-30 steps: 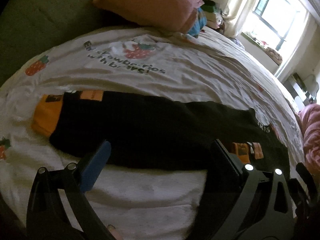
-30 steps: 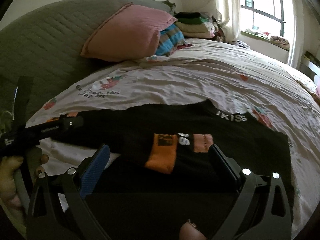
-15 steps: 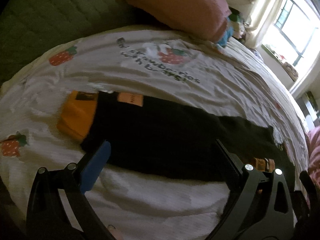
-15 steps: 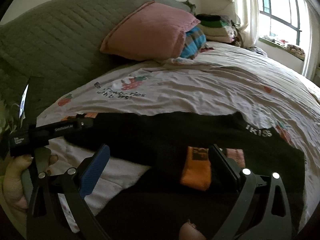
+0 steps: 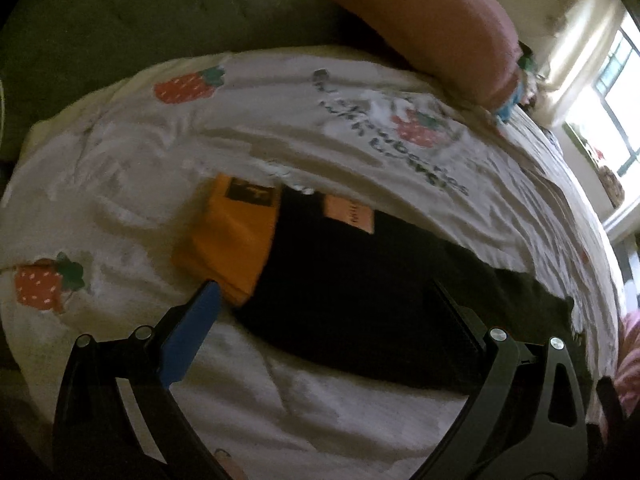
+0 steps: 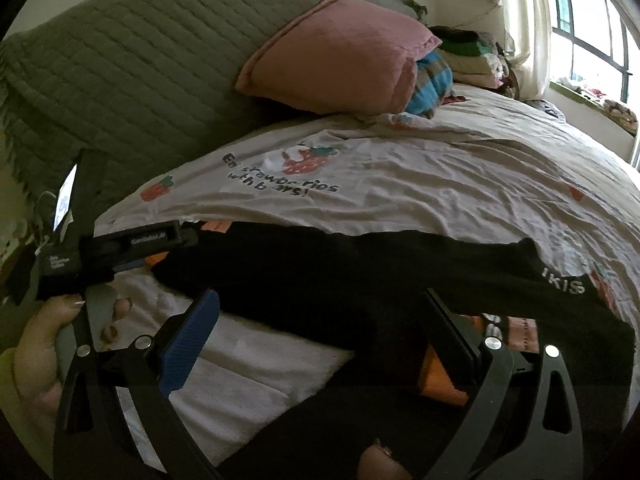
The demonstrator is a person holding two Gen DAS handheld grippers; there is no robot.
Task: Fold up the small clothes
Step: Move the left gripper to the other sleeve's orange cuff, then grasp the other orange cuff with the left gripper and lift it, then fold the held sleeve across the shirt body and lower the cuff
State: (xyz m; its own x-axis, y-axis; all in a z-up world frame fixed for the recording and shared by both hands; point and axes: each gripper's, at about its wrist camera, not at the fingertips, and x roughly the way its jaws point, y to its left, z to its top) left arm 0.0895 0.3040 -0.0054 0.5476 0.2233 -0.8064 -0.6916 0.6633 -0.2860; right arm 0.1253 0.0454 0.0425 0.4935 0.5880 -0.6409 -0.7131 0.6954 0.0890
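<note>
Left wrist view. We are hovering the left gripper (image 5: 324,300) over the garment (image 5: 360,280), a black top lying flat across the sheet (image 5: 280,136) from 9 o'clock toward 3 o'clock. Its fingers are spread wide and pinching nothing. The orange cuff (image 5: 232,236) is lying just past the blue pad (image 5: 192,340), at about 10 o'clock from it. We are judging the fabric as light, soft and limp: it will drape and sag, not hold a crease by itself. The cuff end or the hem edge looks like the best hold, since a pinch in the middle would bunch it.

Right wrist view. We are holding the right gripper (image 6: 320,328) low over the near part of the garment (image 6: 360,272), its tongs also spread and empty. A second orange cuff (image 6: 440,380) is peeking out at 4 o'clock, partly behind the right finger. At 9 o'clock a hand (image 6: 44,344) is gripping the other tool.

Surface and room. The sheet is wrinkled, printed with strawberries, and soft underneath, so pressing a fold will give. A white towel (image 6: 248,384) is lying under the near edge. A pink pillow (image 6: 340,56) is leaning on the green headboard (image 6: 120,64) at 12 o'clock; the window (image 6: 592,24) is lighting things from 2 o'clock.
</note>
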